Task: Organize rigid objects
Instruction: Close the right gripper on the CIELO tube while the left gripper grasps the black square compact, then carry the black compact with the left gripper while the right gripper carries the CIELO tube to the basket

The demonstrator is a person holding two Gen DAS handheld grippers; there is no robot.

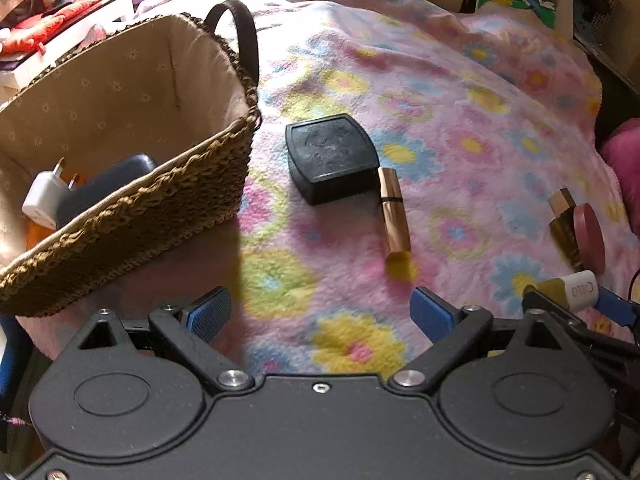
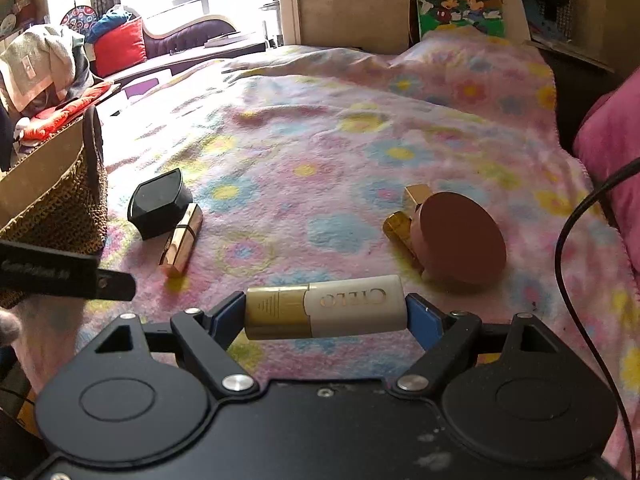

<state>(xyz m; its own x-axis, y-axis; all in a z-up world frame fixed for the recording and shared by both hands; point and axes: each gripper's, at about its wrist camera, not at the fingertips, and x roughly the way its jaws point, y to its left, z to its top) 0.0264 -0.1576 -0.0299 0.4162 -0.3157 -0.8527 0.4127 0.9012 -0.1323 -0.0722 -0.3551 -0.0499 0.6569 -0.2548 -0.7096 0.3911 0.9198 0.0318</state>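
Clamped lengthwise between the blue ribbed pads of the right gripper (image 2: pixel 326 314), a smooth white-and-gold cylindrical tube (image 2: pixel 324 312) hangs just above the fleecy pink floral blanket (image 2: pixel 320 152). Beyond it a round matte pink compact (image 2: pixel 460 236) leans on two gold caps. The left gripper (image 1: pixel 320 312), tilted down, has its fingers spread with nothing between them. Ahead lie a glossy black squarish compact case (image 1: pixel 332 158) touching a slim gold lipstick tube (image 1: pixel 394 214). To their left stands a woven brown basket with cloth lining (image 1: pixel 132 216), holding a white plug charger (image 1: pixel 44 198).
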